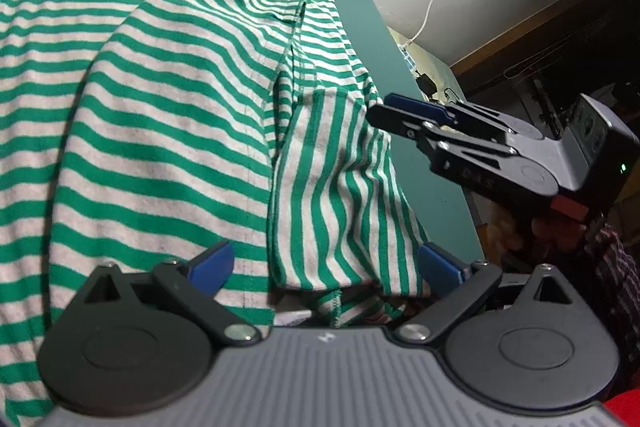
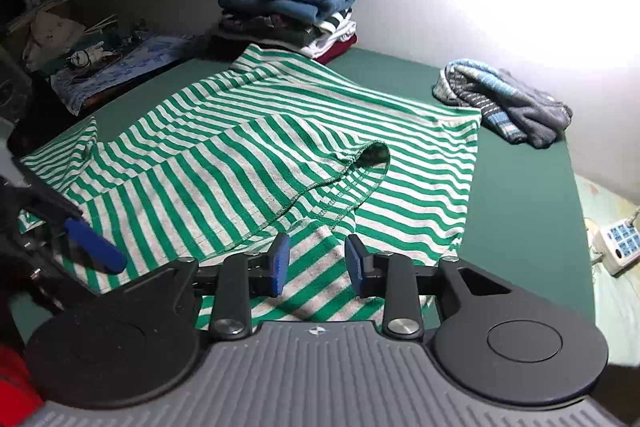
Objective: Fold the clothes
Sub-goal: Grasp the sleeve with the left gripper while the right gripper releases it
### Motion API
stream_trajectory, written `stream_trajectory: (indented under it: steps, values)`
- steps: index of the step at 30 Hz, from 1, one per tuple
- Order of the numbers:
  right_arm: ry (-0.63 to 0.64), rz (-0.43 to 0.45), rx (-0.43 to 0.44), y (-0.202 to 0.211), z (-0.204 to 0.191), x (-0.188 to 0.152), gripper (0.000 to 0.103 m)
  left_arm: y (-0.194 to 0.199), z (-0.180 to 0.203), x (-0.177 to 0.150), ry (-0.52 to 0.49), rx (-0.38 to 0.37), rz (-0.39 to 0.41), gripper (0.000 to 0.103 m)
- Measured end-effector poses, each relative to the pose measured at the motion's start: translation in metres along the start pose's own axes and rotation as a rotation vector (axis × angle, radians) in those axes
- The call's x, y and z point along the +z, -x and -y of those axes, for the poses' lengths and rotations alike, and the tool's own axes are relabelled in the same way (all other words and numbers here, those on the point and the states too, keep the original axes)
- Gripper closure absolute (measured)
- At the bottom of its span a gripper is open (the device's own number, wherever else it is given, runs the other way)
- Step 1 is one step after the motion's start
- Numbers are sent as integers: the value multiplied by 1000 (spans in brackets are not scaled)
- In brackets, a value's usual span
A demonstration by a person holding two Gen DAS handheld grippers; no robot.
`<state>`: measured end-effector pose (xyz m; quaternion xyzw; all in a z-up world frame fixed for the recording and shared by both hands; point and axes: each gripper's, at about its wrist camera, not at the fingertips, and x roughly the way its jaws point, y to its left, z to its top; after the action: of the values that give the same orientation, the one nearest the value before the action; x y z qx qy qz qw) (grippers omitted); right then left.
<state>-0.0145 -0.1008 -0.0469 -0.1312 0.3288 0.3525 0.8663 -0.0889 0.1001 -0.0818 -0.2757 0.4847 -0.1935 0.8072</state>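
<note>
Already partly doubled over, the green-and-white striped shirt (image 2: 224,131) lies spread across the middle of the green tabletop (image 2: 516,211), one stitched hem edge (image 2: 340,183) turned back onto the body so that its underside shows. That flap fits a fold under way, though it could equally be a fold being opened out again.

Near the front edge, the right gripper (image 2: 316,263) sits low over the shirt's near border with its blue pads spread and nothing between them, placed as if to take hold of the cloth. The left gripper (image 1: 324,269) is spread wide too, and a sleeve-like striped piece (image 1: 336,195) lies between its pads without being pinched.

Against the far edge stands a stack of folded clothes (image 2: 292,15), which suggests where finished pieces go. A crumpled blue-grey knit garment (image 2: 504,103) waits at the far right corner, apart from the shirt.
</note>
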Motion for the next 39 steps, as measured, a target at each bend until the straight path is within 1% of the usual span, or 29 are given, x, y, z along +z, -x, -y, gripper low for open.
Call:
stream_trajectory:
  steps: [2,4,6,7,8,9,10,11,12,13,14,16,19,21,25,27,29,30,33,36,38,39]
  values:
    - [-10,-20,28,-18,8,3,70,-6,3,-3,14,15,2,5]
    - [-9,-25,62,-21,10,3,69,-10,8,-6,10,33,9,6]
    - [-6,-29,97,-23,12,3,67,-12,12,-9,6,46,19,9]
    - [-4,-31,114,-24,13,3,68,-13,14,-10,9,48,24,14]
    - [-2,-33,131,-24,15,3,69,-14,14,-10,15,52,32,16]
    - [-1,-35,149,-25,16,3,78,-14,14,-11,22,57,43,19]
    - [1,-37,166,-26,17,3,90,-14,15,-11,29,63,53,30]
    - [3,-39,183,-26,18,3,92,-14,15,-12,36,66,60,44]
    - [4,-41,201,-27,19,3,93,-14,15,-13,43,67,65,51]
    - [6,-43,218,-28,20,3,93,-14,16,-14,46,69,71,63]
    - [7,-45,235,-29,21,3,93,-13,18,-16,43,73,77,72]
    - [17,-18,275,-25,23,6,93,-11,23,-20,30,93,94,78]
    - [21,26,336,-21,25,13,93,-1,33,-26,9,134,139,91]
    - [16,57,387,-19,26,20,93,9,39,-29,-1,165,172,92]
    - [44,77,455,-28,17,28,93,23,46,-36,-7,247,219,93]
    - [44,70,470,-38,14,29,93,24,47,-41,-12,298,227,93]
    - [41,42,473,-53,11,27,92,20,45,-44,-10,335,216,93]
    - [44,27,468,-59,9,25,90,17,42,-46,0,341,201,93]
    - [33,-48,449,-72,8,22,76,7,36,-49,8,370,162,93]
    - [-7,-5,412,-54,32,20,76,13,38,-49,-26,406,178,92]
    - [-11,-1,332,-39,51,15,76,20,41,-47,-59,445,198,92]
    - [-2,-12,278,-34,58,11,74,25,42,-44,-77,471,208,92]
